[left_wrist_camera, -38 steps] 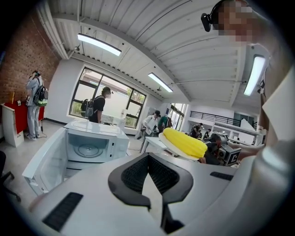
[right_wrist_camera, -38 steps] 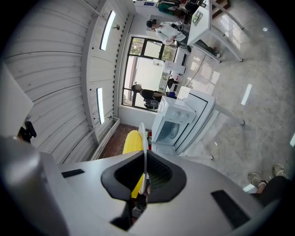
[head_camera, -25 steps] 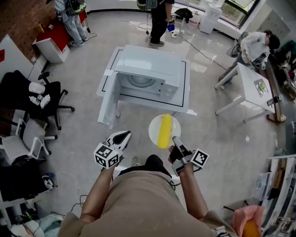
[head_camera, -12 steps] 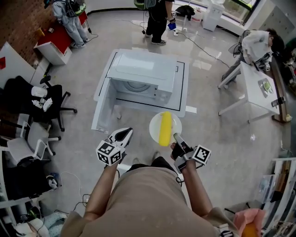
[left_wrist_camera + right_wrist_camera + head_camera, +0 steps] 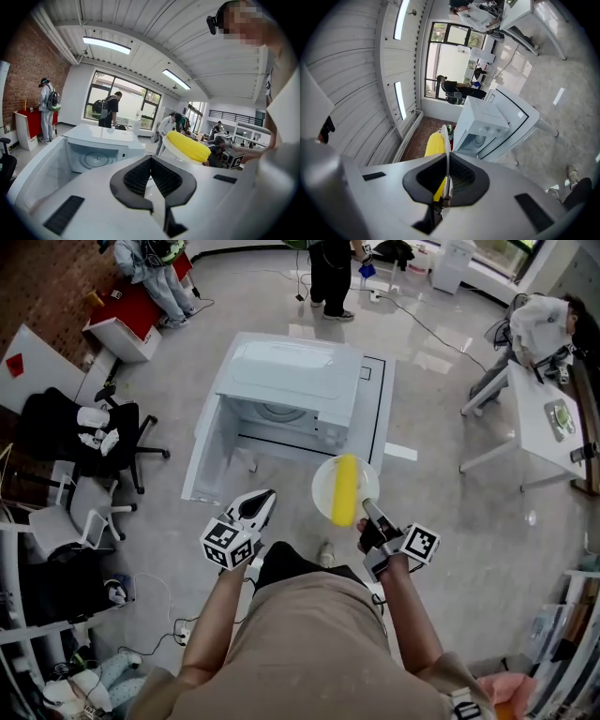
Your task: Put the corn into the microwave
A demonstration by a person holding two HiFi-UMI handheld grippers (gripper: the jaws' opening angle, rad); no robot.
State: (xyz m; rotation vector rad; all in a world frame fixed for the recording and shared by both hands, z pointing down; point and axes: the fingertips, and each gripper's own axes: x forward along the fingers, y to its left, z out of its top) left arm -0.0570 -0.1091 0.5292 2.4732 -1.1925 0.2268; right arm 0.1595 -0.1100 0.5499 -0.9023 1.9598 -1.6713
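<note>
We note: white round plate (image 5: 323,486), glossy, smooth | yellow corn cob (image 5: 345,488), bumpy, matt | white box-shaped microwave (image 5: 291,381), smooth satin casing | grey floor (image 5: 450,549), polished, reflective.

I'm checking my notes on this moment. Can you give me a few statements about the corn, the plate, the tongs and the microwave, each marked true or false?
1. The corn lies on a white plate. True.
2. The left tongs hold the corn. False: they are shut on nothing.
3. The right tongs clamp the plate's rim. True.
4. The microwave has its door closed. False: the door stands open, and the turntable shows inside.
</note>
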